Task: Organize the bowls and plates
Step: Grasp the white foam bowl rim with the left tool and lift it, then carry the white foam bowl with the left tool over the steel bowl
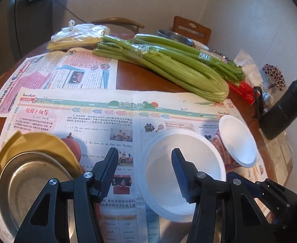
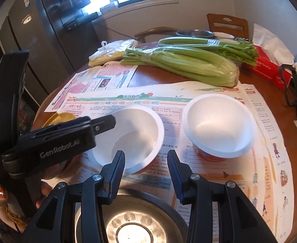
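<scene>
Two white bowls stand on newspaper. My left gripper (image 1: 144, 150) is open and straddles the near-left rim of the nearer white bowl (image 1: 162, 162) (image 2: 136, 129), one finger inside and one outside. The other white bowl (image 1: 239, 141) (image 2: 219, 125), red on the outside, stands to its right. At the left a steel dish (image 1: 31, 182) lies on a yellow plate (image 1: 47, 141). My right gripper (image 2: 146, 155) hovers in front of the two bowls, its jaws a narrow gap apart with nothing between them. Another steel dish (image 2: 132, 218) lies beneath it.
Newspaper sheets (image 1: 87, 121) cover the round wooden table. Celery bundles (image 1: 168, 64), a plastic bag (image 1: 79, 34) and a steel pot (image 2: 195, 33) fill the back. A red tissue box (image 2: 269, 70) and a black bottle (image 1: 284, 111) stand at the right. A hand holds the left gripper.
</scene>
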Demonstrator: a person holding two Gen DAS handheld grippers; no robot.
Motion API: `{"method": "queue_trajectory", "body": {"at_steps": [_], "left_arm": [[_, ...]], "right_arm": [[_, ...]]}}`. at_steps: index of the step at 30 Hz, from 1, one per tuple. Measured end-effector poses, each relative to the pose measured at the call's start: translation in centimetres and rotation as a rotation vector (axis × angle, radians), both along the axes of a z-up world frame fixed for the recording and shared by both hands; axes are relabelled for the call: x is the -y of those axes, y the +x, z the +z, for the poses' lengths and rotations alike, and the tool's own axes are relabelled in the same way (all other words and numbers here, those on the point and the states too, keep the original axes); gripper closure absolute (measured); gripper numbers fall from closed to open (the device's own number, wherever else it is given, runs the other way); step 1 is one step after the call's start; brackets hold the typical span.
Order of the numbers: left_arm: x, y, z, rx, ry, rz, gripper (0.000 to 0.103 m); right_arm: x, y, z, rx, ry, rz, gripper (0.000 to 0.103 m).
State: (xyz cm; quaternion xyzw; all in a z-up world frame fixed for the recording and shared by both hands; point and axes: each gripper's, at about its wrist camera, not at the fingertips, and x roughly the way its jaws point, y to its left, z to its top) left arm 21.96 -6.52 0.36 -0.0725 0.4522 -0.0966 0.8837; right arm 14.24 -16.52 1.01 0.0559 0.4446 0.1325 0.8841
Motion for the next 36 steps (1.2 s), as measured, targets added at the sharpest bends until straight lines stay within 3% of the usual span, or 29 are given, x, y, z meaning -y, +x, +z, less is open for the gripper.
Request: {"method": "queue_trajectory", "body": {"at_steps": [8,18,36], "left_arm": [[0.7,0.9,-1.3,-0.037,0.031,-0.014,0.047],[2.4,0.7,-2.1,-0.071,-0.006,-0.097,0.047],[1.7,-2.9,1.7,0.002,-0.028,-0.091,0.047]], "right_arm": [[-0.7,0.8,-1.2,-0.036,-0.002,0.031,0.06],[-1.5,0.8,-1.3,-0.037,0.004,0.064,0.058],[-1.6,-1.7,0.8,0.024,0.022,0.07,0.058]]}}
